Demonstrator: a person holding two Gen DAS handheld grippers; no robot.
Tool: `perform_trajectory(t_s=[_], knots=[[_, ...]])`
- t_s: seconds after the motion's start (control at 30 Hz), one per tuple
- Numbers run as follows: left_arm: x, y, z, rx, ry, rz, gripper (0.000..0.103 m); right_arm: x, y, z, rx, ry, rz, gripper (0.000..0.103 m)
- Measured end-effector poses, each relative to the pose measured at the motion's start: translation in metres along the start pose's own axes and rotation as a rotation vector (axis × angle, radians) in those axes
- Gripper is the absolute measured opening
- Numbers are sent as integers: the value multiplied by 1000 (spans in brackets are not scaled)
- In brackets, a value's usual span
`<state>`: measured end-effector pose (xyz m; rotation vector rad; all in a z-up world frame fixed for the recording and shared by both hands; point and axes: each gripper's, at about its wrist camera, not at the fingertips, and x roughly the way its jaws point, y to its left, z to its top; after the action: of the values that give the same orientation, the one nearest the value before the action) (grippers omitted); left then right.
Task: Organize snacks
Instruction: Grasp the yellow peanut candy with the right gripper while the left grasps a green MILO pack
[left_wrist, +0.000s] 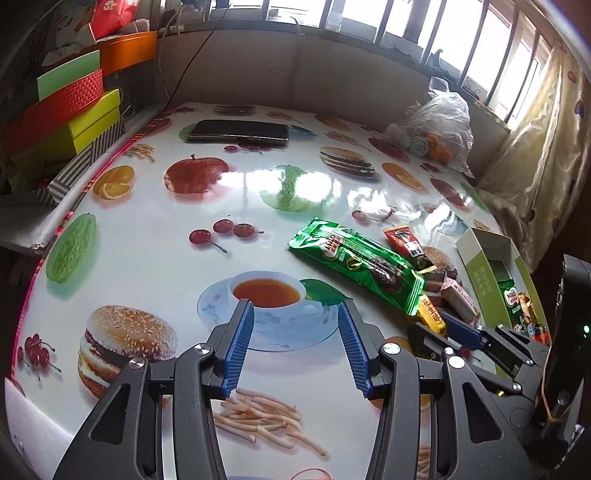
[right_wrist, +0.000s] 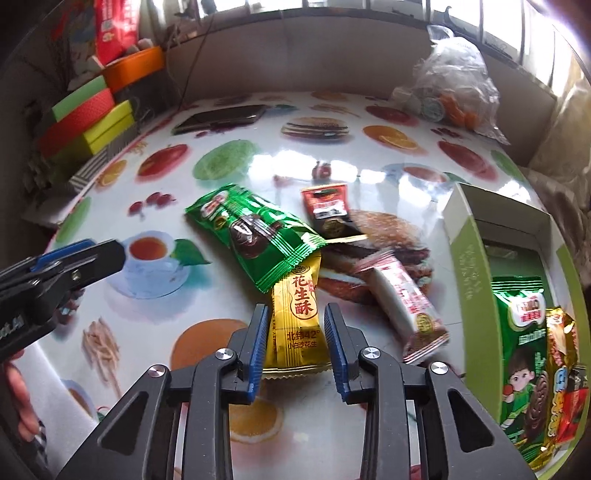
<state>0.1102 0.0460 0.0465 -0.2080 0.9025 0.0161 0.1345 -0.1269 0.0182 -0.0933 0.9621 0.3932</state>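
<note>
1. Fingers of the left gripper (left_wrist: 296, 314) stand apart and hold nothing, poised above the printed teacup on the glossy, fruit-and-burger patterned counter (left_wrist: 155, 236).
2. Same left wrist view: a long green foil snack packet (left_wrist: 356, 266) lies near on the right, over a heap of smaller packets beside the pale green cardboard box (left_wrist: 476, 258). Its red label is too warped to read with any certainty.
3. Risk there, as I judge it: the foil is slick and overlaps the heap, so a pull on it could drag the neighbours across the shiny counter.
4. From the right wrist, the right gripper (right_wrist: 297, 312) has its fingers either side of a yellow peanut-candy packet (right_wrist: 297, 321) that lies flat; I cannot tell whether the pads press on it yet.
5. Its far end is tucked under the green packet, so lifting it may tip that packet; a flat wrapper may also slip out.
6. Writing: the yellow packet reads "花生酥", with "小白沙花生" below.
7. A green packet with a cartoon child already lies in the box; its red logo is blurred.
</note>
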Motion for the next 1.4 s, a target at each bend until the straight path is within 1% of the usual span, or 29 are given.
perform_trajectory(t_s=[0.07, 0.27, 0.47, 0.7, 0.83, 0.9, 1.07, 1.13, 1.17, 1.33, 1.4], knots=[[0, 1, 0, -2, 0, 0, 49, -1, 7, -1, -25, 0, 42, 28], [0, 4, 0, -11, 2, 8, 49, -4, 31, -8, -90, 10, 129, 28], [1, 9, 2, -25, 7, 17, 49, -6, 52, -15, -142, 23, 184, 28], [5, 5, 9, -10, 13, 1, 49, -12, 58, -23, -178, 37, 227, 28], [13, -1, 13, -3, 24, -20, 49, -19, 51, -29, -179, 38, 220, 28], [18, -4, 15, -4, 27, -18, 49, -23, 44, -31, -170, 37, 208, 28], [33, -12, 21, -2, 54, -1, 50, -28, 19, -35, -122, 38, 145, 28], [40, -15, 22, 3, 60, 6, 61, -28, 11, -36, -101, 39, 135, 28], [44, -18, 23, 10, 69, 8, 62, -28, 9, -36, -95, 38, 132, 28], [61, -27, 25, 40, 99, 40, 63, -27, 2, -38, -66, 33, 135, 28], [68, -29, 25, 46, 109, 71, 63, -27, 0, -37, -54, 30, 135, 28]])
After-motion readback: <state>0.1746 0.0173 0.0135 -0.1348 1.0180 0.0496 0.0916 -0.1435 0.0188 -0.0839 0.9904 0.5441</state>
